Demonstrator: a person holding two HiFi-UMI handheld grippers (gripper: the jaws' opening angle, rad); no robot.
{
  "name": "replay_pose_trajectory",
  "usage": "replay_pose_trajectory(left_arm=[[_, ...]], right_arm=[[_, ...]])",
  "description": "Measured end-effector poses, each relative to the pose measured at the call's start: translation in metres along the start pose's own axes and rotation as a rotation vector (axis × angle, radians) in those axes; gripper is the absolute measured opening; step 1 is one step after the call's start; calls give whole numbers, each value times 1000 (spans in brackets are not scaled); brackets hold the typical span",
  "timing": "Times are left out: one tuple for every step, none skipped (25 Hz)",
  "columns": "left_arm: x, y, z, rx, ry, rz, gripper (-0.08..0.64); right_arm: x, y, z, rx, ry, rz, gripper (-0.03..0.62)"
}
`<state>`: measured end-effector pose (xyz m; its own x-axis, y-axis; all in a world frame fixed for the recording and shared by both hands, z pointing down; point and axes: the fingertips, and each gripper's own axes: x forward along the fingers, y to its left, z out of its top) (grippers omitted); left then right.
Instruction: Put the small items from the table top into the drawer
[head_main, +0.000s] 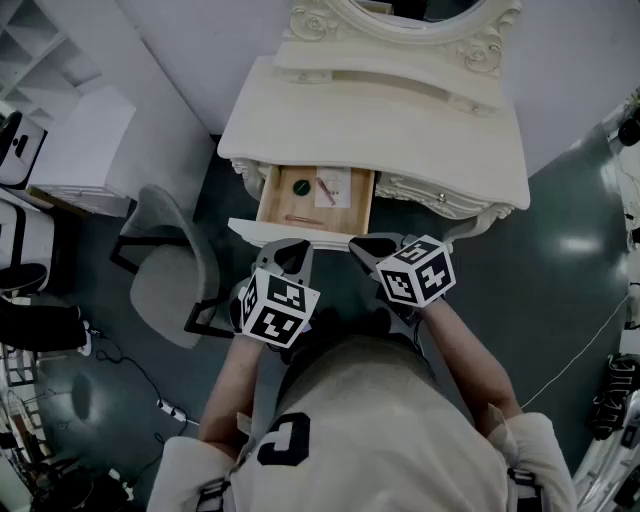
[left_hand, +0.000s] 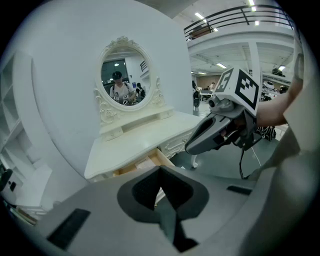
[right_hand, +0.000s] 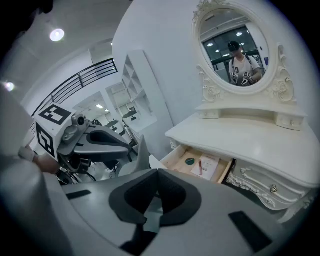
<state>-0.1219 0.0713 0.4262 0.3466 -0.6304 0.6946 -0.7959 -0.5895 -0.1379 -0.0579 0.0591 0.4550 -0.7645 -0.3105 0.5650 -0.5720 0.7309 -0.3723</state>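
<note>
Just off drawer front, L gripper, R gripper closed.

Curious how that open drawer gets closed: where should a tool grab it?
Probably its white front panel, pinched across the top edge from above, on the near side. It looks like a thin upright board standing free at the near end, and no handle shows. The left tool and right tool are both shut, so one must open first.

The open wooden drawer holds a green disc, white card and pink stick.
</note>
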Motion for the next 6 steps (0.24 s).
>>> replay_pose_trajectory(left_arm=[[0, 1, 0, -2, 1, 1, 55], [1, 2, 0, -5, 2, 3, 55], [1, 3, 0, -7, 2, 4, 55], [1, 4, 0, -9, 3, 5, 55], [0, 6, 0, -11, 4, 7, 55], [0, 7, 0, -13, 5, 8, 55]], right_arm=[[1, 0, 0, -1, 3, 2, 29], [2, 0, 0, -1, 6, 5, 29], [2, -1, 0, -1, 8, 7, 29], [3, -1, 0, -1, 12, 10, 29], [4, -1, 1, 0, 15, 12, 29], [5, 0, 1, 0, 18, 15, 29]])
